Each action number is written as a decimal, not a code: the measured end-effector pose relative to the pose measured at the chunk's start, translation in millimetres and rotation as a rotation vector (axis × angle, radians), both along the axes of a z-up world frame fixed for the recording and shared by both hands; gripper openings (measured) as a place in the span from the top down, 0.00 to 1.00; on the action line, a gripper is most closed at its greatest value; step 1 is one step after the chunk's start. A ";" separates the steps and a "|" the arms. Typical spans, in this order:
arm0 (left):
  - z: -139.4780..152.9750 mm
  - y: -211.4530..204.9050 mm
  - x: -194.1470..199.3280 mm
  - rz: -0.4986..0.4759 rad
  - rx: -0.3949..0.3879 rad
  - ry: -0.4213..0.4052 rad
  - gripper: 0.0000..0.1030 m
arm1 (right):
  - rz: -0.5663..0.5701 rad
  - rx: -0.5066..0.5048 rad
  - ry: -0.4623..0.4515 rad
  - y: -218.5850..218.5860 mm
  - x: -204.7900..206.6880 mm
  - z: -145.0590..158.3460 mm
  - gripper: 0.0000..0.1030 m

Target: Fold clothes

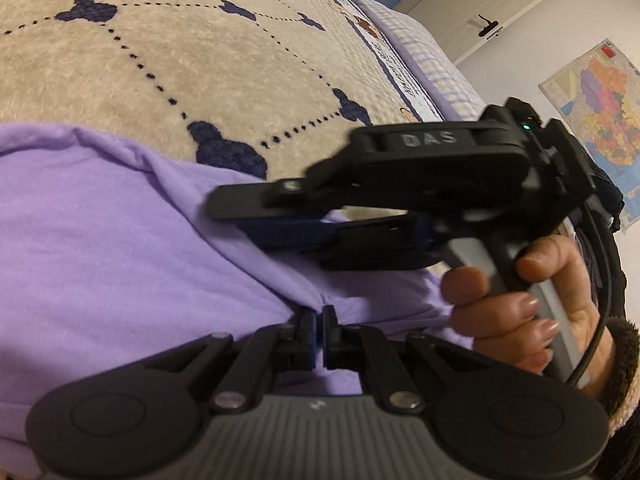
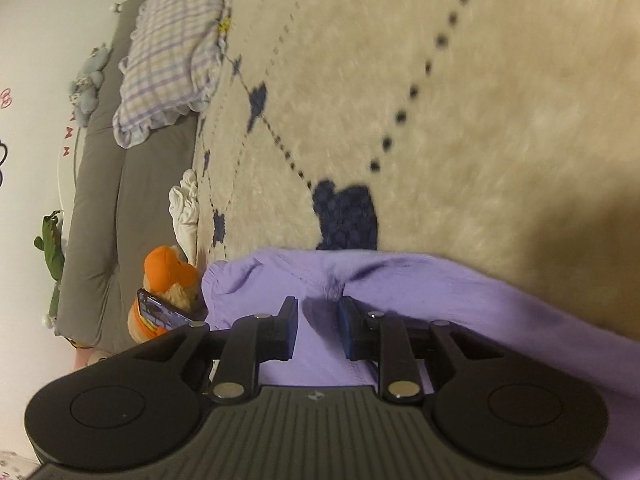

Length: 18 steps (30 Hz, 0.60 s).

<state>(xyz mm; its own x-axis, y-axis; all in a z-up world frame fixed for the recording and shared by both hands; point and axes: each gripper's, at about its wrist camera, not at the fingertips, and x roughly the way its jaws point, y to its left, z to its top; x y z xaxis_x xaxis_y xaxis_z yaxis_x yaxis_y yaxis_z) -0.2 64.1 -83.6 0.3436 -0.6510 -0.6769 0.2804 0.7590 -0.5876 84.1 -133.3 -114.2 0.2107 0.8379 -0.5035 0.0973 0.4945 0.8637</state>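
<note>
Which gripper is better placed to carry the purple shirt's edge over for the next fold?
Probably the left gripper: its fingers are pinched shut on the purple shirt. The right gripper has parted fingers above the fabric, gripping nothing, so it must regrasp first.

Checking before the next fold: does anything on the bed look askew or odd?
The purple shirt is rumpled, not flat: ridges run across it and its edge bunches at the left gripper, which is shut on a pinch of cloth. The right gripper is open over the shirt, gripping nothing. The blanket looks fine.
</note>
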 end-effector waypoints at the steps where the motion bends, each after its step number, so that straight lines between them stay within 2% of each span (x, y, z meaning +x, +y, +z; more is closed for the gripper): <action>1: -0.3 0.0 0.1 0.000 -0.001 0.000 0.97 | -0.006 0.004 0.005 1.0 0.4 -0.3 0.76; 7: -0.7 0.0 1.5 0.002 -0.008 0.005 0.97 | -0.059 0.028 0.028 -11.6 -0.2 0.4 0.76; 11: -0.2 -0.6 2.0 0.003 -0.008 0.006 0.97 | -0.126 0.052 0.019 -19.6 3.1 -2.3 0.74; 18: 3.3 1.6 3.1 0.013 -0.036 0.005 0.96 | -0.137 0.113 -0.032 -13.0 6.5 1.1 0.71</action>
